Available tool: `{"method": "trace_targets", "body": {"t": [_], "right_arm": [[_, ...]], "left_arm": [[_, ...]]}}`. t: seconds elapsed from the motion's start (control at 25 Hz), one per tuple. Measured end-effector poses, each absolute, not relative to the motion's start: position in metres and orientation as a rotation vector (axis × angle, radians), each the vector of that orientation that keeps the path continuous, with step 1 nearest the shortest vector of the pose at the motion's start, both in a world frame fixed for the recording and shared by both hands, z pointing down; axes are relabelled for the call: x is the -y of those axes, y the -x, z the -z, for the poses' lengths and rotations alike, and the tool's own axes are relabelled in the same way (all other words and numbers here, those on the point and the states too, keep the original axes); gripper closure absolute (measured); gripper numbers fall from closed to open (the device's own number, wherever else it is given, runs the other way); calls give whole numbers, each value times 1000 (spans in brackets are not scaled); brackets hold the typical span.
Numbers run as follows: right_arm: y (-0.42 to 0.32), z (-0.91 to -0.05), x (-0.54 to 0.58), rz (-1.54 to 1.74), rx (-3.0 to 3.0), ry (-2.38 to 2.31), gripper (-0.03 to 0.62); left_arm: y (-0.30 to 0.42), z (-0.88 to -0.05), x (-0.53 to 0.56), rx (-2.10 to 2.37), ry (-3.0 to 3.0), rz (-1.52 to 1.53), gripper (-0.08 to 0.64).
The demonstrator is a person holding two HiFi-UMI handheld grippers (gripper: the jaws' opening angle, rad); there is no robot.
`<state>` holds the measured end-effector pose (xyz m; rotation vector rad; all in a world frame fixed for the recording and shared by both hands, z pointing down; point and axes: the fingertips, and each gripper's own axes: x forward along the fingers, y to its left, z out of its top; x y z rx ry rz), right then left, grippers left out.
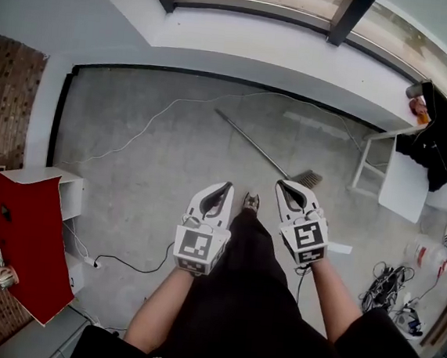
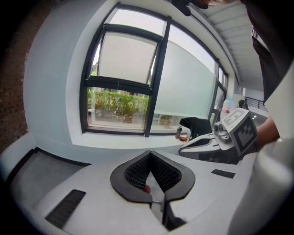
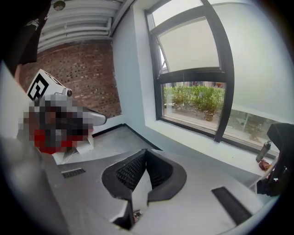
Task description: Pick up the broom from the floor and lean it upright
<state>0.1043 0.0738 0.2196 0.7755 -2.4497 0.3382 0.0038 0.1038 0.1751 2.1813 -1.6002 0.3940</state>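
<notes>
On the floor (image 1: 145, 175) ahead, the broom (image 1: 251, 142) lies flat, well clear of both tools. The left gripper (image 1: 224, 188) and right gripper (image 1: 283, 185) hang empty, jaws together. They should likely open early, then close squarely across the handle.

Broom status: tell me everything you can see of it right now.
The broom lies flat on the grey floor below the window wall. Its long thin handle looks like grey metal and runs diagonally, small dark bristle head at the lower right, just ahead of the right tool. Only the floor seems to touch it.
</notes>
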Motion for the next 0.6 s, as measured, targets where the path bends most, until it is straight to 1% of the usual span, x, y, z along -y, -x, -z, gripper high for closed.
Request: {"method": "trace_targets", "body": {"t": [0.12,0.2,0.4,0.6], "right_arm": [[-105,-246,-53,-351,2421,-770,584],[-103,-274,-45,-367,2399,-754,584],[-96,-369,-59,-477,2302,-668,584],[-71,-428,-46,-519,2298,-651,584]], "left_arm": [[3,-183,-84,1605,-2163,-341,554],[7,-202,-70,1602,-2174,-333,554],[26,-275,-52,1590,-2092,-328,554],[45,-355,-28,1581,-2055,-297,554]]}}
